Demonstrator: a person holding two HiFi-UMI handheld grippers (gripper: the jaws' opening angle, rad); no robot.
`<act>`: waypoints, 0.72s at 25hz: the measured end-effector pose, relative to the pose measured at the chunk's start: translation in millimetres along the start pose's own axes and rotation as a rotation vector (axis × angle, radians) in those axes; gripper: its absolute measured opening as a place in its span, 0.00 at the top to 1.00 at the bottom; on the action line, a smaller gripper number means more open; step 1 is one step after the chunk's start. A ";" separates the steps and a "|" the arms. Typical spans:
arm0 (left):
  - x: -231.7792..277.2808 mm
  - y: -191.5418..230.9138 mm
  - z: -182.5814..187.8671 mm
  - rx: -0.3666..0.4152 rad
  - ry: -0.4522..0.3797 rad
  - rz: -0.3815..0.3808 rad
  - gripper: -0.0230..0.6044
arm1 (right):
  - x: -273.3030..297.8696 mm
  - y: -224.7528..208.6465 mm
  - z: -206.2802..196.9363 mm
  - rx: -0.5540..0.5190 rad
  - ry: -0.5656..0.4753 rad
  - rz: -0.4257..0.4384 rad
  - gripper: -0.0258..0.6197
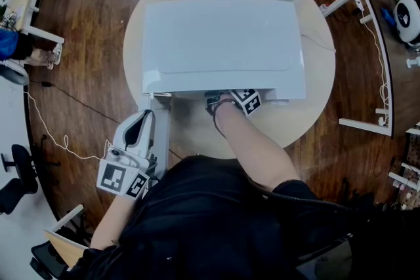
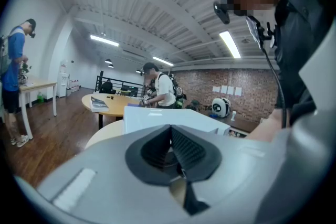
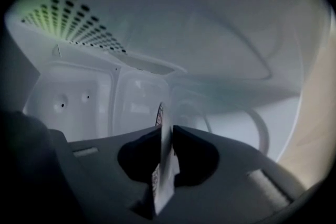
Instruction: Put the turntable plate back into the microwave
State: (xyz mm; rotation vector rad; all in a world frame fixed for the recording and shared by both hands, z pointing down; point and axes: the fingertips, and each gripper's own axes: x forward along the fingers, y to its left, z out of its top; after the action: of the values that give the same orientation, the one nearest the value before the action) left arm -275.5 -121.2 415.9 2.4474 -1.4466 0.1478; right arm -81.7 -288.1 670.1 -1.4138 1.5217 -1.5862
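The microwave (image 1: 223, 42) sat on the round surface (image 1: 308, 108) with its door (image 1: 161, 134) swung open at the left. The right tool (image 1: 230, 101) was reaching in through the front.

Seen from inside, the right tool (image 3: 167, 136) was pinching the thin edge of the glass turntable plate (image 3: 164, 113). The plate was inside the white box, held up off the floor and tipped to one side. It was see-through, so its far rim was hard to make out.

The left tool (image 1: 141, 124) hung beside the open door. Its jaws were pressed together with nothing in them (image 2: 176, 157).

The job looked close to done, as the plate only had to be set down. To do that well, the right tool should turn the plate flat first. Then it should go down slowly over the middle of the floor, away from the walls. The grip should stay firm until the plate sits steady. Glass can slip or chip, so no fast moves.
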 end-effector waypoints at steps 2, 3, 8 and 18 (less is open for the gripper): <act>-0.1 -1.0 0.1 0.000 0.001 0.001 0.96 | 0.8 0.7 -0.5 -0.001 0.004 -0.005 0.91; -0.1 -1.5 0.3 0.000 0.001 0.001 0.96 | 1.2 0.5 -0.3 -0.001 0.004 -0.010 0.91; 0.1 0.5 -1.5 -0.002 0.000 0.011 0.96 | 3.6 -2.9 -8.1 -0.010 0.039 -0.055 0.91; -2.9 -2.2 2.2 -0.002 -0.015 0.019 0.96 | 2.6 -3.5 -9.5 -0.003 0.054 -0.065 0.87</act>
State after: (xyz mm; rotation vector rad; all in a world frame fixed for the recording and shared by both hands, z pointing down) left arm -275.1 -118.5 412.6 2.4390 -1.4768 0.1321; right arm -90.1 -285.9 675.8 -1.4466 1.5232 -1.6736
